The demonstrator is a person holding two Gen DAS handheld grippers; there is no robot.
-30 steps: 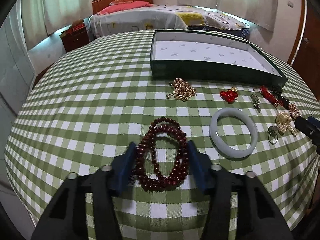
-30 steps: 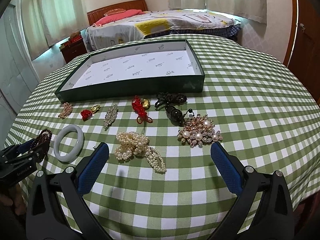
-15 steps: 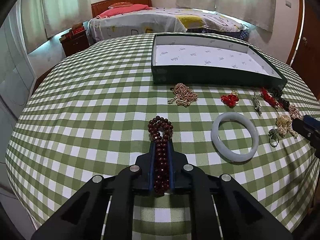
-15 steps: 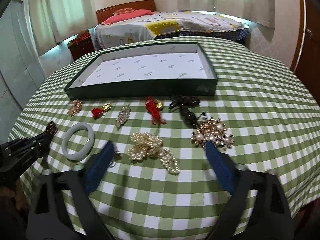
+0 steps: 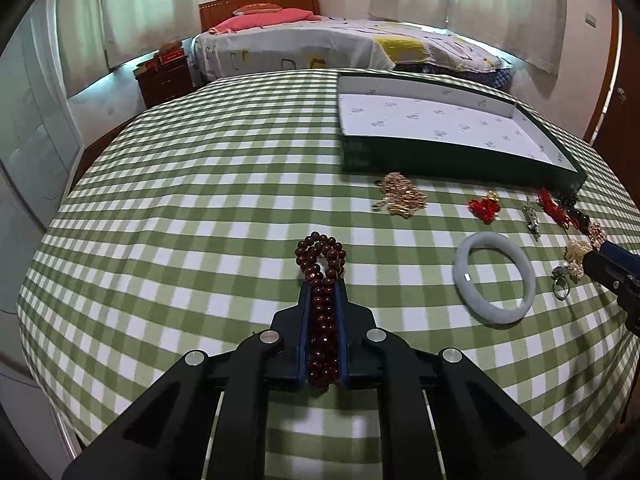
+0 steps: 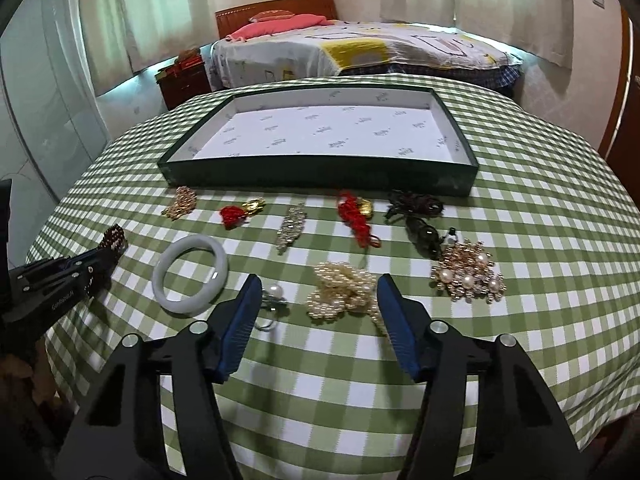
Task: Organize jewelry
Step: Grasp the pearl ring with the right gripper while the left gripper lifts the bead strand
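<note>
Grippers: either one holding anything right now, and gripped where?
Left gripper: shut on the dark red bead bracelet, squeezed flat, far loop protruding. Right gripper: holds nothing; jaws closing around the pearl cluster.

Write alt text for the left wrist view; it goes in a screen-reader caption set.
The left gripper is shut on a dark red bead bracelet on a green checked tablecloth. To its right lie a pale bangle and smaller jewelry pieces; behind them sits an open green tray with nothing in it.

Curtained windows (image 6: pixel 516 4), wooden-headboard bed (image 6: pixel 360 52), dark nightstand (image 5: pixel 162 76), cream walls.
</note>
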